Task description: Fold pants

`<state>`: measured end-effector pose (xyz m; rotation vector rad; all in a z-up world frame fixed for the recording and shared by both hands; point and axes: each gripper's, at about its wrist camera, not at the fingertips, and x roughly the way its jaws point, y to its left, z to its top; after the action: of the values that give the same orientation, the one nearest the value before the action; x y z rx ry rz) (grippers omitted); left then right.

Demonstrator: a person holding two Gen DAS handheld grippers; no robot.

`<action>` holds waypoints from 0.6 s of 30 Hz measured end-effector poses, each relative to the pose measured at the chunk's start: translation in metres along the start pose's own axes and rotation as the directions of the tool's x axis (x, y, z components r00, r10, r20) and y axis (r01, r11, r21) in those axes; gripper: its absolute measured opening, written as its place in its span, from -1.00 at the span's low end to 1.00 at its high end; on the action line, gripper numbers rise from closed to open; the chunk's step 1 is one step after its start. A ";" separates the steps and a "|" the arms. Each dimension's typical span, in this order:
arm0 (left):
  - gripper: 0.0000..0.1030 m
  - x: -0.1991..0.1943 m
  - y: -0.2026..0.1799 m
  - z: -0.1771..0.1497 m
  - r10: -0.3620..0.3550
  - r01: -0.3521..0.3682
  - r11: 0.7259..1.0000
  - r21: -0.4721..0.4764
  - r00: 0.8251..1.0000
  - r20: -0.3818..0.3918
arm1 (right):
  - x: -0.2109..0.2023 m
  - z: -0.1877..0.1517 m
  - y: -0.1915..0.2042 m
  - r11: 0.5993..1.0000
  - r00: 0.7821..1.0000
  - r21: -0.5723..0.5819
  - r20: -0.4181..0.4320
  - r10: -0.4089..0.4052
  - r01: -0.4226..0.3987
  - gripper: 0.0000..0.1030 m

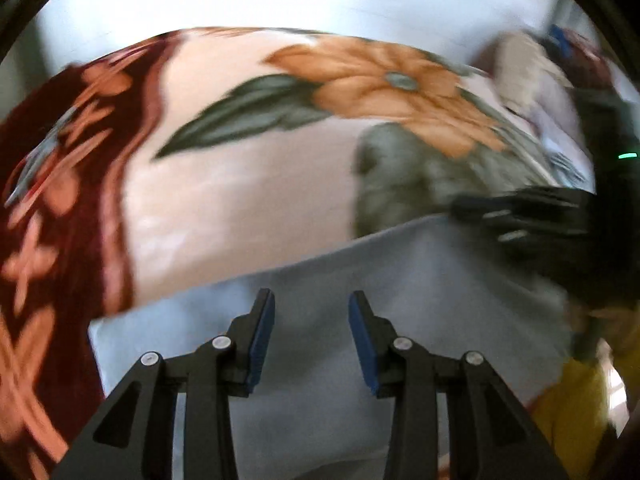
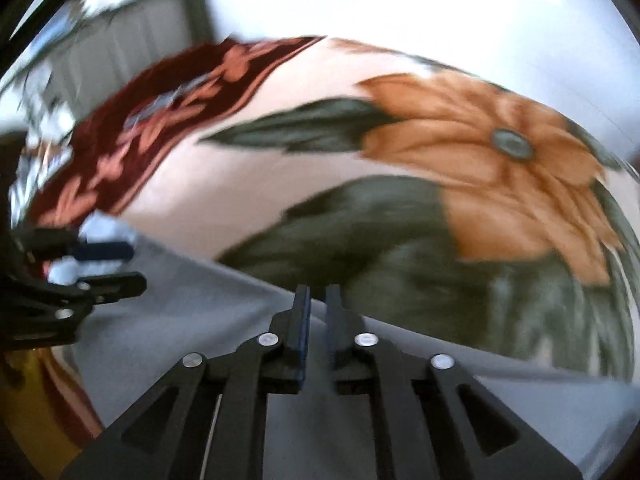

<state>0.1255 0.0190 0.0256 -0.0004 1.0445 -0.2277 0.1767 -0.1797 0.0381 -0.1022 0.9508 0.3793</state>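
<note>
The grey pants (image 1: 360, 280) lie limp on the floral blanket (image 1: 240, 184); soft, light cloth, best pinched at an edge. Left gripper (image 1: 311, 320) gapes empty above them; right gripper (image 2: 317, 312) is barely parted, holding nothing.

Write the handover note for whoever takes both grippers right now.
Left gripper: jaws open, nothing between them, over the pale grey pants.
Right gripper: jaws parted by a narrow gap, no cloth seen in them, at the pants' far edge.
Pants lie flat on the floral blanket with orange flowers.
Done: cloth laid down; fold count unclear from these blurred views.
Left: check the fold, regrip, finish.
</note>
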 end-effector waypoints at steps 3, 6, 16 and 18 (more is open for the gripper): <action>-0.23 0.006 0.013 -0.009 -0.012 0.013 0.992 -0.128 1.000 0.012 | -0.017 -0.009 -0.037 1.000 0.999 0.009 -0.047 0.002 -0.002 -0.42; -0.22 0.005 0.015 -0.008 -0.019 0.021 0.991 -0.132 1.000 0.018 | -0.025 -0.016 -0.054 0.994 0.993 -0.093 -0.097 -0.070 0.061 -0.42; -0.16 0.006 0.009 -0.009 0.001 0.001 0.994 -0.111 1.000 0.019 | 0.000 -0.019 -0.035 0.911 0.966 -0.412 -0.228 -0.125 0.020 -0.42; -0.16 0.006 0.009 -0.009 0.002 0.000 0.994 -0.109 1.000 0.019 | 0.003 -0.017 -0.034 0.900 0.963 -0.435 -0.240 -0.124 0.008 -0.42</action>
<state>0.1223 0.0277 0.0150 -0.1007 1.0364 -0.1693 0.1772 -0.2145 0.0227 -0.6031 1.1083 0.5182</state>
